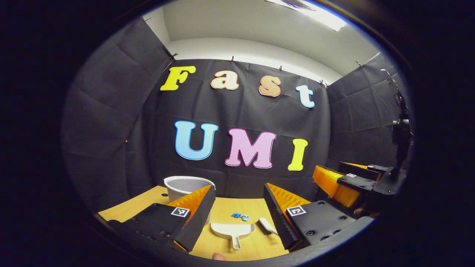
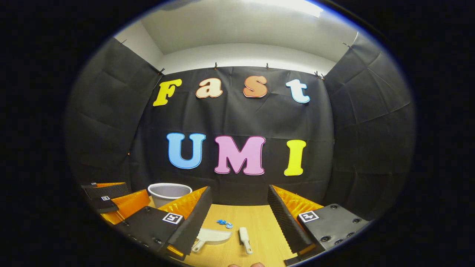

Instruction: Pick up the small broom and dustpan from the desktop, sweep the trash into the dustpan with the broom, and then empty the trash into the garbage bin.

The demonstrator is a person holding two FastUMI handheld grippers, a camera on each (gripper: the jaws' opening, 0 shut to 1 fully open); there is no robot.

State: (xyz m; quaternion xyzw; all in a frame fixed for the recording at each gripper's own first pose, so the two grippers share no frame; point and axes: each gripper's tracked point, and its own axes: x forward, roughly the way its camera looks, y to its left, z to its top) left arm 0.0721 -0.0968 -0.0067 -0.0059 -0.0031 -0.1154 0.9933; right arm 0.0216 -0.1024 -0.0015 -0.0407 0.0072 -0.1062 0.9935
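Two grippers hover above a wooden desktop (image 1: 256, 211) inside a booth lined with black cloth, both with fingers spread wide and gripping nothing.

In the left gripper view, going left to right: a pale garbage bin (image 1: 182, 185) stands upright at the far left of the desktop, near the cloth wall. The near finger on that side crosses in front of it and hides its lower right part. The left gripper (image 1: 239, 215) frames the middle of the table between its two parted fingers. In that gap lies the white dustpan (image 1: 232, 230), flat on the wood, its short handle pointing toward the camera. Just beyond its far edge sit small blue crumpled scraps of trash (image 1: 240, 216), apart from the pan. Right of the dustpan lies the small broom (image 1: 267, 225), white, close beside the pan; its right end is cut off by the finger on that side. Farther right, the right gripper (image 1: 343, 181) hangs in the air, well clear of the table items. A dark stand (image 1: 401, 137) rises at the far right edge. A fingertip peeks in at the bottom edge.

In the right gripper view, the left gripper (image 2: 111, 198) appears at far left, in front of the bin (image 2: 169, 193). The right gripper (image 2: 239, 222) frames the trash (image 2: 225, 223), with the dustpan (image 2: 211, 236) partly tucked behind the left-hand finger and the broom (image 2: 245, 239) lying alone just right of it, handle toward the camera.
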